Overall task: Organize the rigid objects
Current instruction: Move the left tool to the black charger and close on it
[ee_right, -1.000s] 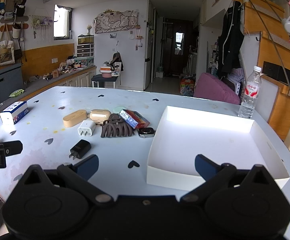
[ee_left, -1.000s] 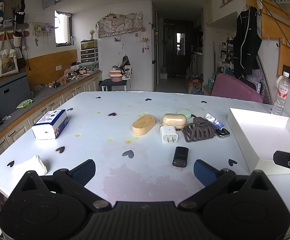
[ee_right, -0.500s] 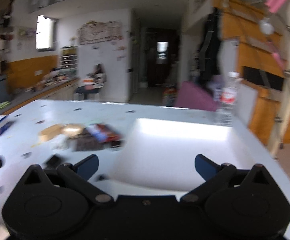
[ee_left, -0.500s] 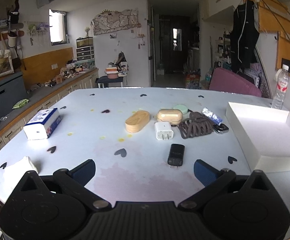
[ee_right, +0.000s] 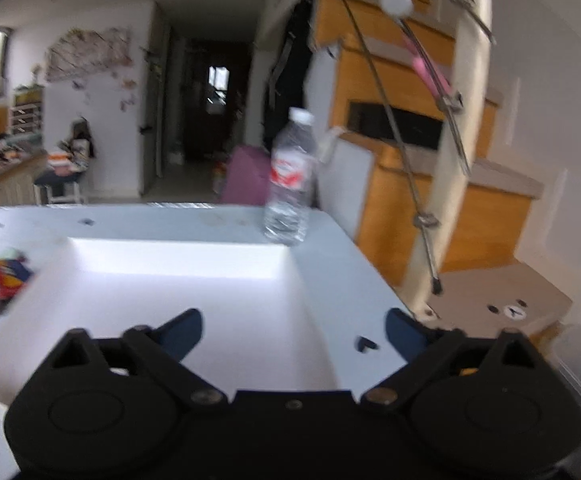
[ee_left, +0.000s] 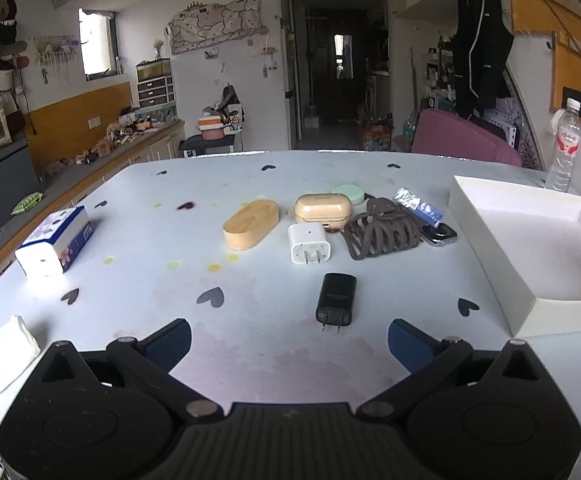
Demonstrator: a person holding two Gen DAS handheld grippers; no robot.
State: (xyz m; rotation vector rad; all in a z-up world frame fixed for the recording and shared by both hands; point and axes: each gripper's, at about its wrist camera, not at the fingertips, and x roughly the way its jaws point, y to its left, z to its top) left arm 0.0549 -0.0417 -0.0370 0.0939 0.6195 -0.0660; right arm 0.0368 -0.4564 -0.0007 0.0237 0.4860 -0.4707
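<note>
The left claw (ee_left: 289, 334) hovers spread and empty just short of the black charger (ee_left: 336, 297) on the table (ee_left: 138, 292); grasping it comes next, probably for the empty white tray (ee_left: 530, 248). The right claw (ee_right: 293, 330), narrowing but empty, hangs over that tray

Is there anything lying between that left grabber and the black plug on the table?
Nothing visible. The left gripper is open and empty, and the black plug lies just ahead of it on bare table. The white plug and brown hair clip sit farther back, beyond the black plug.
</note>
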